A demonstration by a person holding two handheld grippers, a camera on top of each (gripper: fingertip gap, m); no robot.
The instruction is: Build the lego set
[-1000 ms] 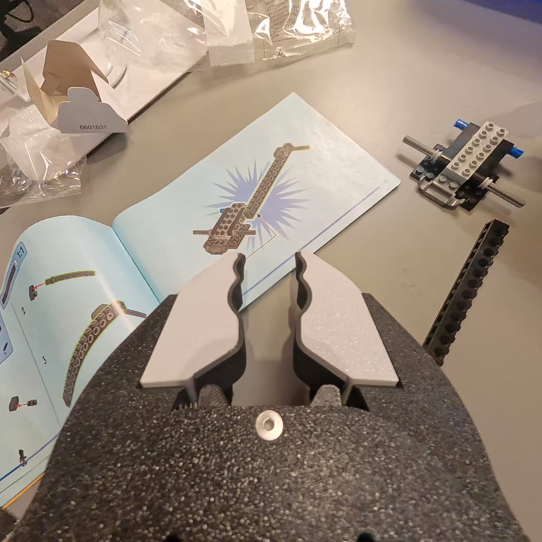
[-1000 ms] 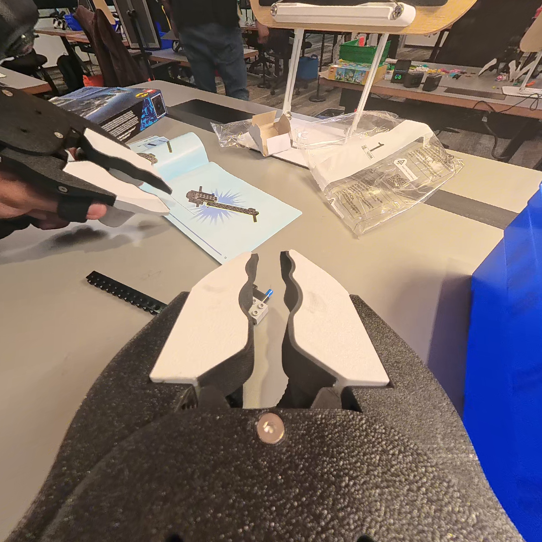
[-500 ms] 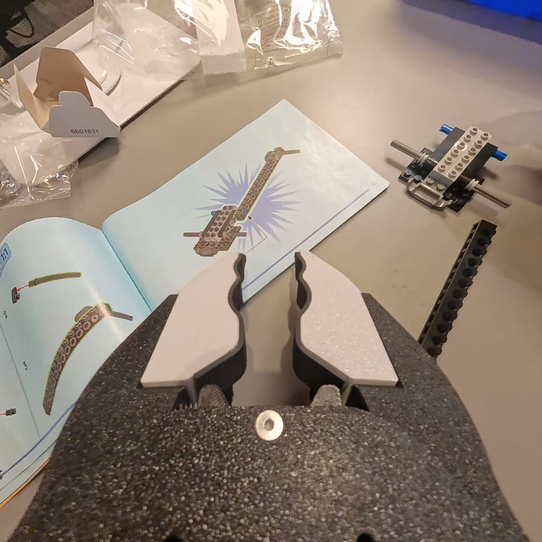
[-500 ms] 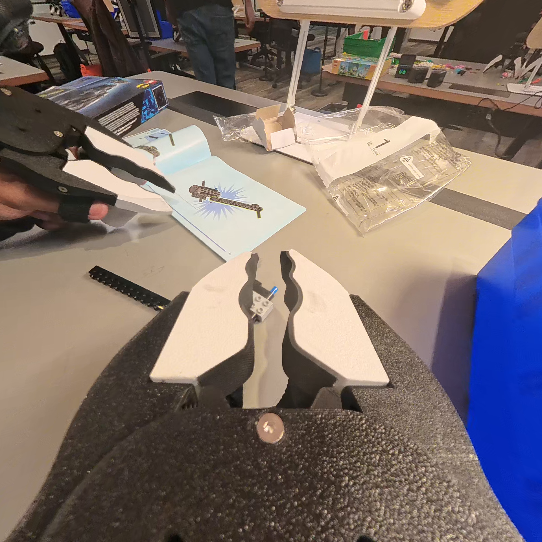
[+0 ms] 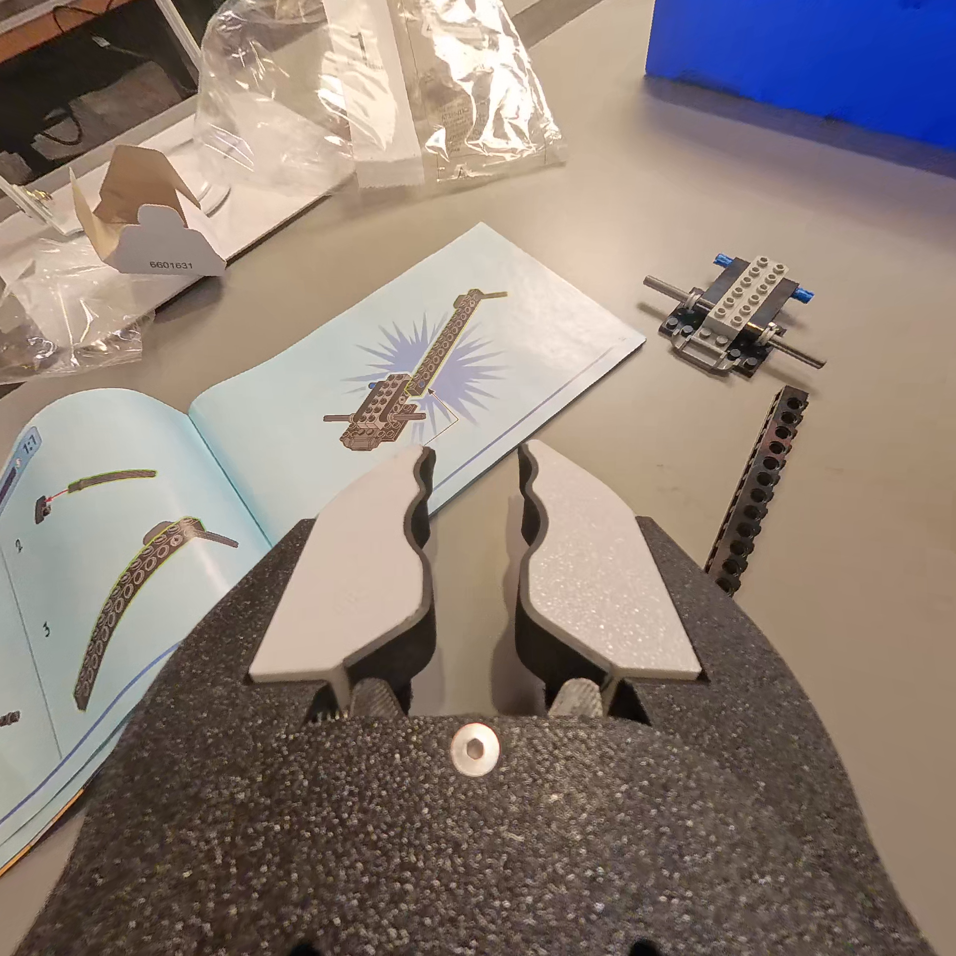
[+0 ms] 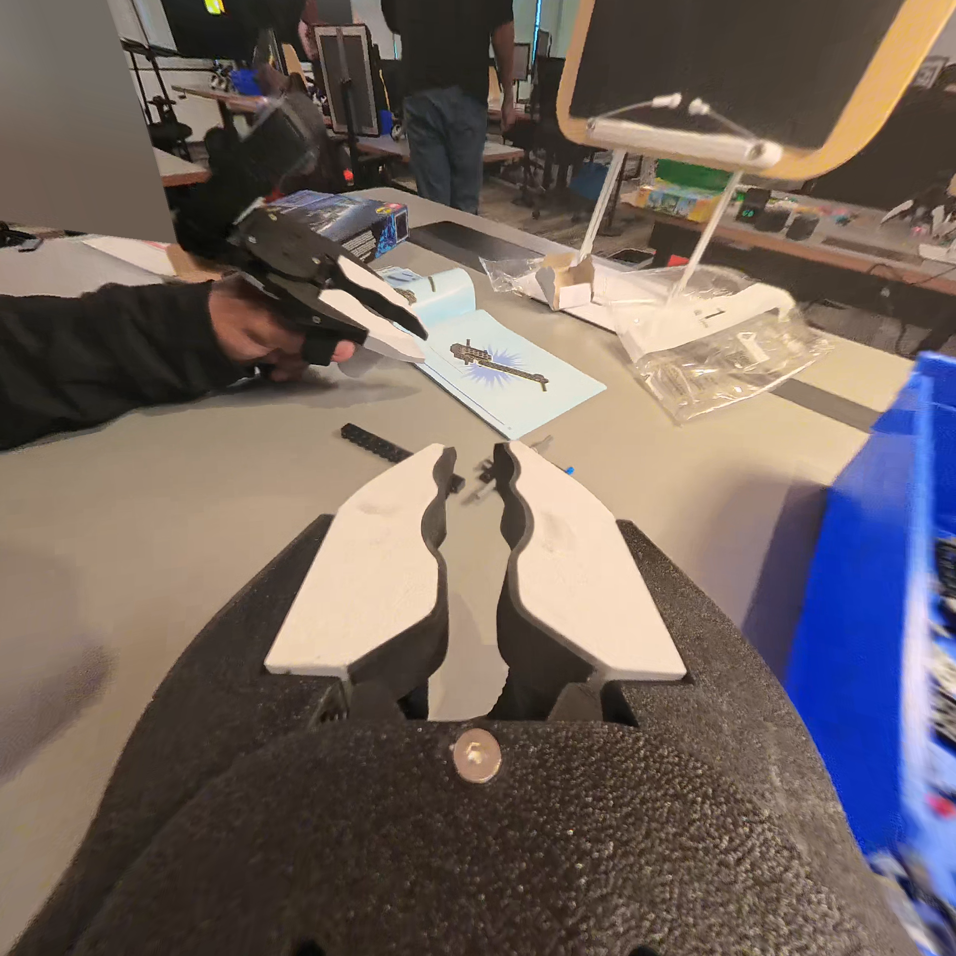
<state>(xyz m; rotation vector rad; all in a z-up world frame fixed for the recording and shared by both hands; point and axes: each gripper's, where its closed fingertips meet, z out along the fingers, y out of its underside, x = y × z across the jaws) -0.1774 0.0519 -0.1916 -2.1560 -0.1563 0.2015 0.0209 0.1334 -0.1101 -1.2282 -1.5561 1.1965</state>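
**Grey desk, brick parts between two claws**

On the grey desk (image 5: 672, 155) lies a small brick assembly (image 5: 734, 315). The right claw (image 6: 475, 455) hangs just above it, narrowly parted and gripping nothing. A black holed beam (image 5: 755, 491) lies beside the assembly. The left claw (image 5: 473, 455), wider and empty, hovers farther from the assembly, over the open booklet (image 5: 543, 336). Clear bags (image 5: 388, 88) lie beyond.

A small brick assembly (image 5: 737, 315) is seen lying flat on the grey surface (image 5: 595, 217) at about two o'clock: a light grey studded brick on a black base, crossed by a dark grey axle, with blue pins at the far end. Just beside it, toward four o'clock, a long black beam (image 5: 760, 486) with a row of holes lies flat. Both are untouched by the tongs.
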